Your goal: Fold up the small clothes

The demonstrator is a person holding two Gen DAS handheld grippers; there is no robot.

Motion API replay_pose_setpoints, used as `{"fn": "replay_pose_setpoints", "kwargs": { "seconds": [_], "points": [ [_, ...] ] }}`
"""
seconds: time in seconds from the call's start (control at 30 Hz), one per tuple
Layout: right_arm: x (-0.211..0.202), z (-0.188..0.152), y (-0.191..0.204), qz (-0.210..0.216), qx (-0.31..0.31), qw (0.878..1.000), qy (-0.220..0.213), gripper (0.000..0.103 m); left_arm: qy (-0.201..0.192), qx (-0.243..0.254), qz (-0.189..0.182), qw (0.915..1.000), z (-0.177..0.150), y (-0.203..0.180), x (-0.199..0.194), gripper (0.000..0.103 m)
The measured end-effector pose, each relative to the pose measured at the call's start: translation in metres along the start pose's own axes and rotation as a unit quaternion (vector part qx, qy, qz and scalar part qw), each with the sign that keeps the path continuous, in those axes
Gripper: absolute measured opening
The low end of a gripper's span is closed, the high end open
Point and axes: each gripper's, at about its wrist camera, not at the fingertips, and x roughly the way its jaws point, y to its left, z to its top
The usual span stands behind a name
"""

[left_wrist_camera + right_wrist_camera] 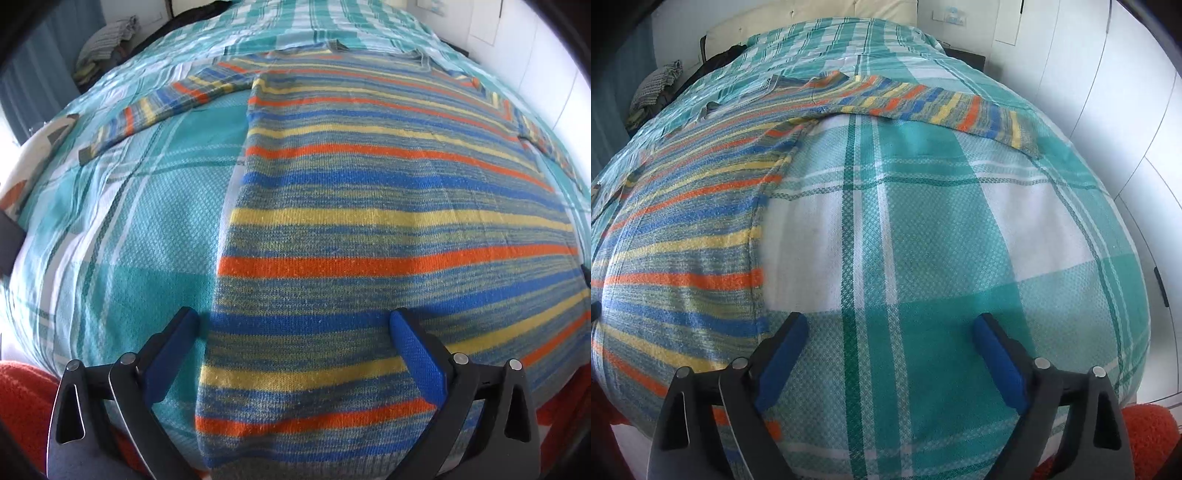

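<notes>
A striped knit sweater (369, 206) in blue, yellow, orange and grey lies flat on the bed, hem toward me, with both sleeves spread out. Its left sleeve (159, 107) runs out to the left. My left gripper (295, 325) is open, its jaws straddling the sweater's lower left edge just above the fabric. In the right wrist view the sweater's body (690, 229) fills the left and its right sleeve (942, 103) stretches across the top. My right gripper (890, 328) is open and empty over the bedspread, just right of the sweater's lower right edge.
A teal, green and white plaid bedspread (923, 240) covers the bed. A pile of clothes (107, 44) lies at the far left by the headboard. White wardrobe doors (1126, 92) stand on the right. An orange towel (22, 387) lies at the near edge.
</notes>
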Motion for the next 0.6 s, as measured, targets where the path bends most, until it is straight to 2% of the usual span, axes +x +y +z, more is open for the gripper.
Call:
{"fn": "replay_pose_setpoints", "kwargs": {
  "seconds": [0.27, 0.6],
  "points": [
    [0.009, 0.003, 0.001, -0.013, 0.001, 1.0, 0.004, 0.101, 0.004, 0.008, 0.007, 0.9999, 0.0, -0.004, 0.001, 0.103],
    [0.012, 0.002, 0.001, -0.014, 0.002, 1.0, 0.008, 0.102, 0.011, 0.013, 0.007, 0.9998, 0.001, -0.005, 0.002, 0.103]
  ]
}}
